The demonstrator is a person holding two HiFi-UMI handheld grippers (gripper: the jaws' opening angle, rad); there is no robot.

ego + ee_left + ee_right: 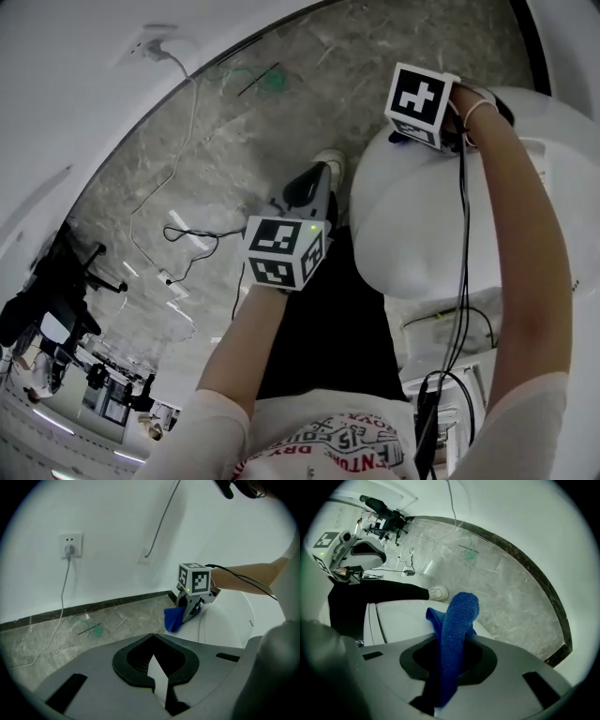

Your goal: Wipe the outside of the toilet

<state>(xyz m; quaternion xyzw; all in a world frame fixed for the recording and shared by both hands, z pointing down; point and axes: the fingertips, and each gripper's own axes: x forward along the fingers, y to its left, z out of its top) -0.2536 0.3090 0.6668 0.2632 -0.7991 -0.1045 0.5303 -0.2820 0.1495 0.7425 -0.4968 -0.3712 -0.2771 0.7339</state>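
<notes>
With my right gripper (191, 609) fingers clamped on the blue cloth (457, 630) so its loose end can rub the white toilet (422, 225) at the right, I hold my left gripper (286, 251), fingers together and empty, clear over the floor (234, 141) at the left.

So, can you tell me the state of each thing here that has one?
toilet lid: closed.
right hand-held gripper: shut on the blue cloth.
blue cloth: bunched, clamped between the jaws, at the front edge of the toilet lid.
left hand-held gripper: shut, nothing between its jaws, held away from the toilet lid.
wall socket: a plug is in it.
</notes>
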